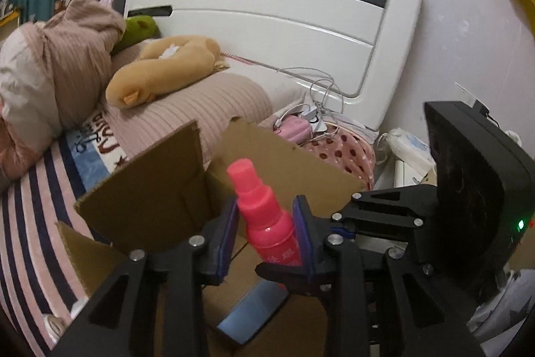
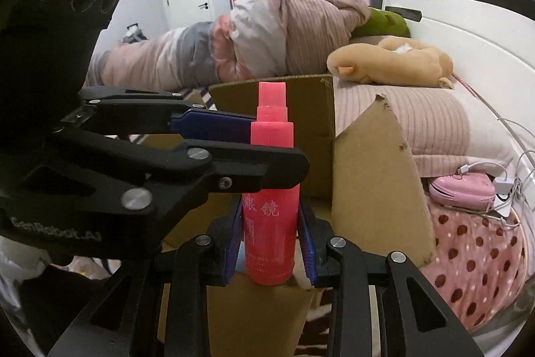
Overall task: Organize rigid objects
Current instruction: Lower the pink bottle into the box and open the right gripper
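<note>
A pink spray bottle is held over an open cardboard box on the bed. My left gripper is shut on the bottle's upper body. My right gripper is shut on the bottle's lower body. In the right wrist view the left gripper comes in from the left and clamps the bottle near its shoulder. In the left wrist view the right gripper reaches in from the right. A dark flat rectangular object lies inside the box.
The box flaps stand up around the opening. Behind are a striped pillow, a tan plush toy, a pink pouch with white cables, a polka-dot cushion and the white headboard.
</note>
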`<state>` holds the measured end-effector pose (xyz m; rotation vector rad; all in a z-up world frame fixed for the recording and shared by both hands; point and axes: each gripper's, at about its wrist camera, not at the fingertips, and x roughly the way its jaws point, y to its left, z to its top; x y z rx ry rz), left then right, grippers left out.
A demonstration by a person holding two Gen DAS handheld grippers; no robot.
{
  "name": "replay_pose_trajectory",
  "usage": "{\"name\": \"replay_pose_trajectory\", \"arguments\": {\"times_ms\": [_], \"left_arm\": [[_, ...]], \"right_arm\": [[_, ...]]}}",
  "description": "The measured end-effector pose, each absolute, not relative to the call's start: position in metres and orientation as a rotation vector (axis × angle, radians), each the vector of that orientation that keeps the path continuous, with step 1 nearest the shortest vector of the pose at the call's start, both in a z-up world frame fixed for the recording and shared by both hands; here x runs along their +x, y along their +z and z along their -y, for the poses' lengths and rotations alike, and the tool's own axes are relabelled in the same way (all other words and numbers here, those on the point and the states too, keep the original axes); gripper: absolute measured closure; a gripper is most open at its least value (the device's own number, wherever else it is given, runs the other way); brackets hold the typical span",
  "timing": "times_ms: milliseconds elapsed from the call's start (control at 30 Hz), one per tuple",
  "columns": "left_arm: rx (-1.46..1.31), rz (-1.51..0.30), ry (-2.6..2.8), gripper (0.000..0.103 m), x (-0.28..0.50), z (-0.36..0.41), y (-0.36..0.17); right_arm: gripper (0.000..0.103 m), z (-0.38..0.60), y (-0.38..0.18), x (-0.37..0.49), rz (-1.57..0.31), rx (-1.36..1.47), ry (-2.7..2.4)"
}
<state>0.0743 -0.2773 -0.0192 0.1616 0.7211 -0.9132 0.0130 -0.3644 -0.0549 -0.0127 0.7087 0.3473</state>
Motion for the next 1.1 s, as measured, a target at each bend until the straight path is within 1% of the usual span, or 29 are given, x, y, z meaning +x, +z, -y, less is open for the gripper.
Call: {"name": "replay_pose_trajectory", "arguments": {"times_ms": [367, 633, 700, 733, 767, 833, 900, 933, 967, 1000, 1067, 1100], "left_arm": [[0.131, -0.722, -0.898, 0.074, 0.082, 0.273, -0.026], [0.156, -0.768, -0.892, 0.073, 0.079, 0.277, -0.035], [0.162, -0.771, -0.881, 0.066, 0.079, 0.276, -0.035], [0.156, -0.772, -0.879, 0.06, 0.079, 0.275, -0.034], [0.148, -0.771, -0.88, 0.057, 0.08, 0.272, -0.033], [0.132, -0.771, -0.876, 0.056, 0.079, 0.267, -0.03], [0.127, -0.768, -0.854, 0.05, 0.077, 0.26, -0.025], [0.125, -0.762, -0.841, 0.043, 0.076, 0.256, -0.022], [0.119, -0.751, -0.82, 0.039, 0.074, 0.248, -0.017], [0.114, -0.742, -0.803, 0.037, 0.073, 0.241, -0.013], [0.095, -0.719, -0.772, 0.034, 0.069, 0.223, -0.004], [0.083, -0.704, -0.751, 0.033, 0.066, 0.21, 0.001]], "right_arm": [[0.076, 0.353, -0.058, 0.027, -0.7, -0.064, 0.293], [0.075, 0.354, -0.061, 0.026, -0.751, -0.106, 0.234], [0.073, 0.357, -0.059, 0.022, -0.749, -0.095, 0.231], [0.072, 0.359, -0.059, 0.02, -0.749, -0.09, 0.228], [0.07, 0.361, -0.058, 0.019, -0.751, -0.083, 0.223], [0.069, 0.365, -0.056, 0.018, -0.752, -0.074, 0.216], [0.069, 0.367, -0.055, 0.016, -0.758, -0.065, 0.208], [0.069, 0.367, -0.053, 0.016, -0.762, -0.062, 0.207], [0.067, 0.366, -0.05, 0.015, -0.762, -0.059, 0.209], [0.063, 0.366, -0.048, 0.014, -0.759, -0.057, 0.212], [0.059, 0.362, -0.039, 0.011, -0.743, -0.05, 0.225], [0.059, 0.359, -0.036, 0.009, -0.736, -0.049, 0.233]]}}
